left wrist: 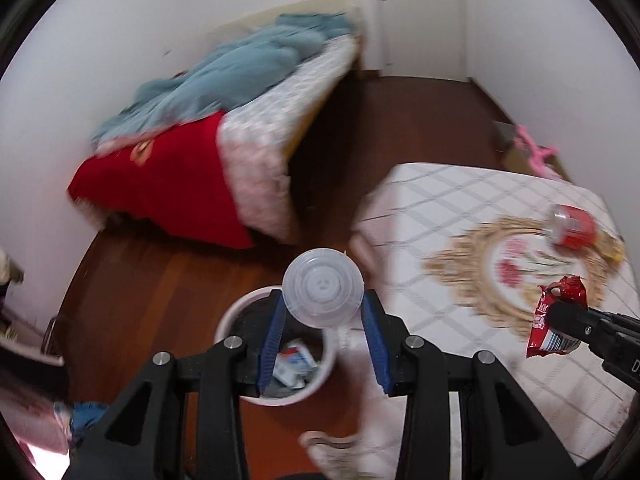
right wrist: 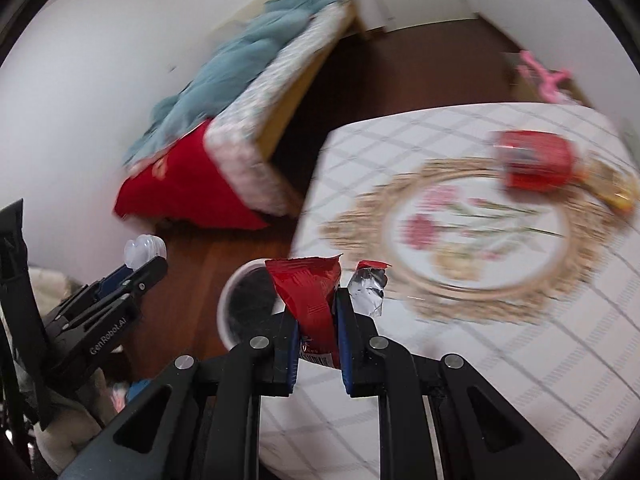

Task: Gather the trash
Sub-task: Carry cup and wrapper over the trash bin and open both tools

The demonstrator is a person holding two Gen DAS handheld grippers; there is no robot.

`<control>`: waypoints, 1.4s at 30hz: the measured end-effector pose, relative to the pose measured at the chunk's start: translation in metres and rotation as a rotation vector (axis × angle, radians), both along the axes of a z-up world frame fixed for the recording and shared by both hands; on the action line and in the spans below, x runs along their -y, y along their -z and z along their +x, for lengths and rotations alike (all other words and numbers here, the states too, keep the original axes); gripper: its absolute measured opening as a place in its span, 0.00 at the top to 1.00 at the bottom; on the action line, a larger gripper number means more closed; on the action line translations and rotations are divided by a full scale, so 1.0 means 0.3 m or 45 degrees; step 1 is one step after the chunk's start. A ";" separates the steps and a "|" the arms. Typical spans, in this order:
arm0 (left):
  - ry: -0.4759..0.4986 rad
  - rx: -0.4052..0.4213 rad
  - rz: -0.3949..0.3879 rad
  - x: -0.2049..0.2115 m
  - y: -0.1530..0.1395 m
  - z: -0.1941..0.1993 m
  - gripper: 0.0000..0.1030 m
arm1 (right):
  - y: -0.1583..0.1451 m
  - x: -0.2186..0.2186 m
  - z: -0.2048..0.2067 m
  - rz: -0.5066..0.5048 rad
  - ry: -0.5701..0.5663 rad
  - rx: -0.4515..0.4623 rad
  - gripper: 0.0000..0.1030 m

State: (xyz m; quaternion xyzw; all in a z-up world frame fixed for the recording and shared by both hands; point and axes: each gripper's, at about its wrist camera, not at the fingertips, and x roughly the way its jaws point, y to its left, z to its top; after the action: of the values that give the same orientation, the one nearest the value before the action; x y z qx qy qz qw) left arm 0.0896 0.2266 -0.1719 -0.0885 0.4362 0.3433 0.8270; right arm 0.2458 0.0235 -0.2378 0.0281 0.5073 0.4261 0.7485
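Observation:
My left gripper [left wrist: 323,300] is shut on a clear plastic cup [left wrist: 322,287], held bottom-first above a white trash bin [left wrist: 325,368] that has paper scraps inside. My right gripper [right wrist: 316,300] is shut on a torn red snack wrapper [right wrist: 310,292] with a silver inner flap. The wrapper [left wrist: 554,322] also shows at the right of the left wrist view, over the table. The bin [right wrist: 232,304] sits just left of the wrapper in the right wrist view. A red can [right wrist: 534,160] lies on its side on the tablecloth, with a yellowish wrapper [right wrist: 616,192] beside it.
A table with a white checked, flower-patterned cloth [left wrist: 460,208] stands right of the bin. A bed with red and blue covers [left wrist: 168,184] runs along the left wall. Dark wooden floor [left wrist: 400,120] lies between them. A pink object [left wrist: 532,150] sits behind the table.

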 end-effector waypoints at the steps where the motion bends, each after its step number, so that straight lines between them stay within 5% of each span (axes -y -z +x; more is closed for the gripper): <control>1: -0.028 -0.005 -0.009 -0.042 0.013 -0.022 0.66 | 0.011 -0.085 -0.022 0.004 -0.040 -0.007 0.84; 6: -0.137 -0.062 -0.109 -0.279 0.145 -0.113 0.66 | 0.097 -0.397 -0.080 -0.024 -0.165 -0.077 0.84; 10: -0.205 -0.083 -0.354 -0.507 0.320 -0.168 0.66 | 0.218 -0.671 -0.107 -0.124 -0.248 -0.113 0.84; 15: -0.228 -0.188 -0.514 -0.681 0.521 -0.167 0.65 | 0.397 -0.934 -0.120 -0.285 -0.344 -0.123 0.84; 24: -0.277 -0.271 -0.698 -0.803 0.726 -0.165 0.60 | 0.681 -1.169 -0.101 -0.494 -0.386 -0.212 0.83; 26: -0.311 -0.250 -0.725 -0.820 0.734 -0.175 0.47 | 0.718 -1.198 -0.098 -0.519 -0.385 -0.209 0.80; 30: -0.379 -0.217 -0.720 -0.840 0.709 -0.218 0.20 | 0.740 -1.222 -0.101 -0.541 -0.401 -0.199 0.38; 32: -0.413 -0.226 -0.703 -0.839 0.700 -0.240 0.07 | 0.728 -1.225 -0.106 -0.546 -0.407 -0.164 0.33; 35: -0.447 -0.255 -0.640 -0.829 0.682 -0.269 0.01 | 0.716 -1.233 -0.113 -0.580 -0.420 -0.131 0.04; 42: -0.490 -0.257 -0.521 -0.775 0.604 -0.338 0.00 | 0.640 -1.175 -0.159 -0.641 -0.438 -0.034 0.00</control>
State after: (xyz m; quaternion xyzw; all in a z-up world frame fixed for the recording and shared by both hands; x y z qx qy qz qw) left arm -0.0117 0.4591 -0.3531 -0.3000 0.5515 0.4059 0.6642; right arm 0.1982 0.3761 -0.4298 -0.2390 0.6040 0.4072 0.6421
